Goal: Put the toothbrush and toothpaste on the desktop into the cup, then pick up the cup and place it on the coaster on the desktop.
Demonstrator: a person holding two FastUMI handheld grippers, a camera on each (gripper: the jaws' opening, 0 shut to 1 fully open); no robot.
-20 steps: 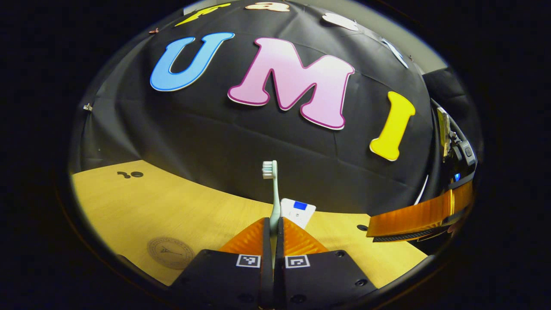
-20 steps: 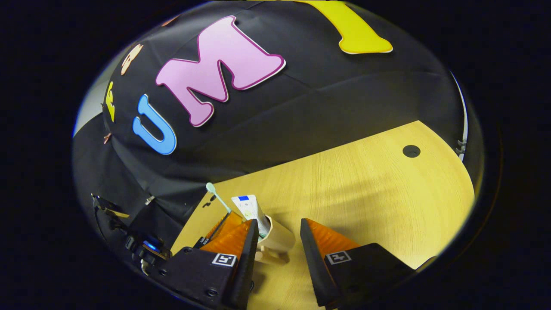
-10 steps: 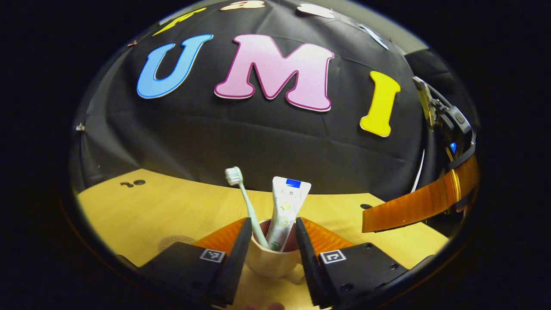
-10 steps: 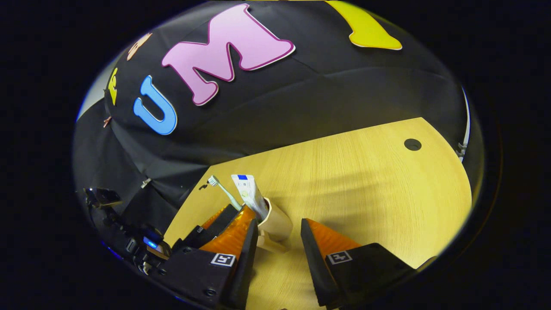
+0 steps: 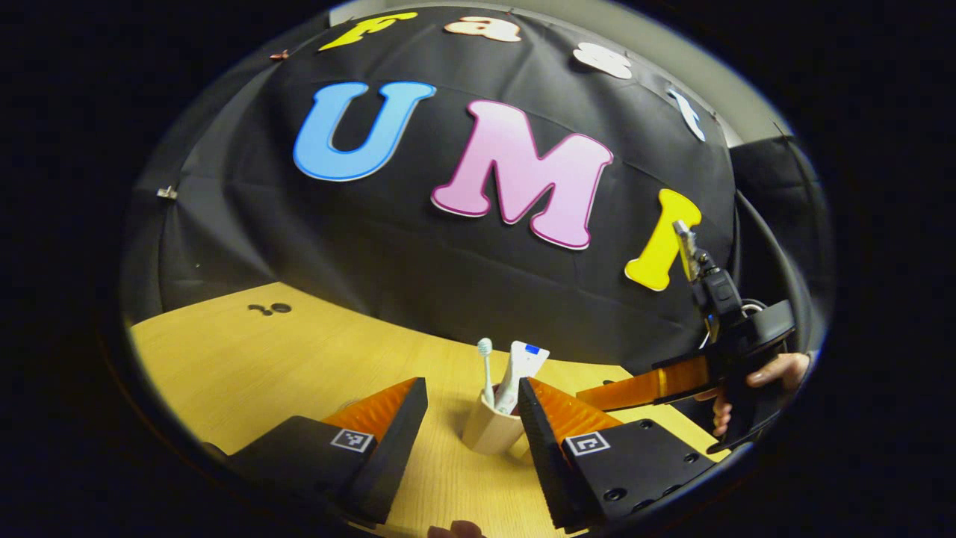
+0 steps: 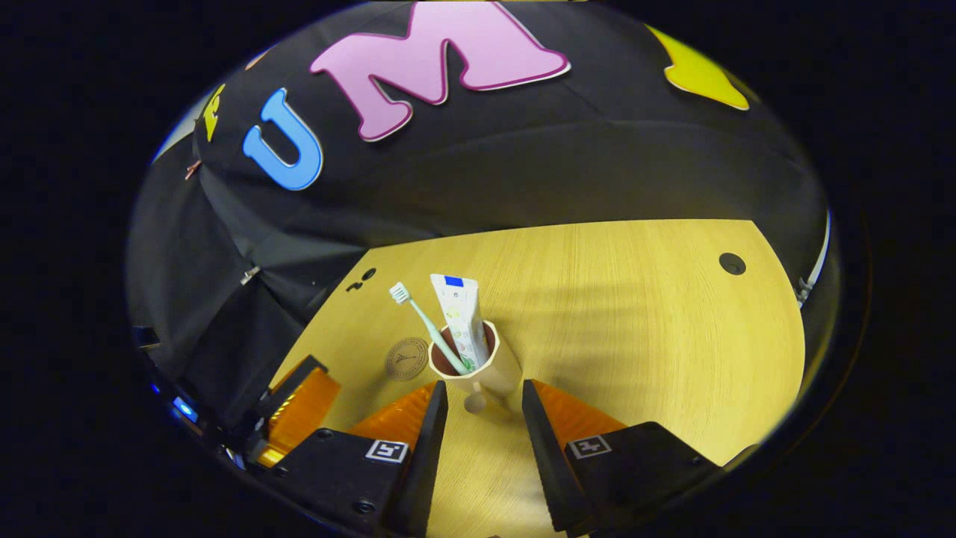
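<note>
Right gripper view: the beige plastic cup (image 6: pixel 482 366) with a dark red inside stands upright on the yellow wood-grain worktop (image 6: pixel 635 314), straight ahead of the right gripper (image 6: pixel 479 407) and just past its fingertips, its small side handle pointing back into the gap between them. The mint-green toothbrush (image 6: pixel 426 321) leans out of the cup toward the left finger's side, and the white toothpaste tube (image 6: pixel 463 317) stands nearly upright beside it; the cup's long axis runs up and down, across the line of the fingers. These fingers are spread apart with nothing between them, and the gap looks about as wide as the cup. The round brown coaster (image 6: pixel 407 359) lies flat just beside the cup, ahead of the left fingertip, and I cannot tell whether the two touch.

In the left gripper view the same cup (image 5: pixel 493 427) sits ahead of the left gripper (image 5: pixel 470 407), nearer its right finger; those fingers are also spread and grip nothing. A hand (image 5: pixel 773 371) shows at the far right.

Both grippers are near, but the handle faces the right one, which I judge better lined up. The carry to the coaster would be short, toward the left finger's side, and the tall contents could tip the cup if it is nudged.
</note>
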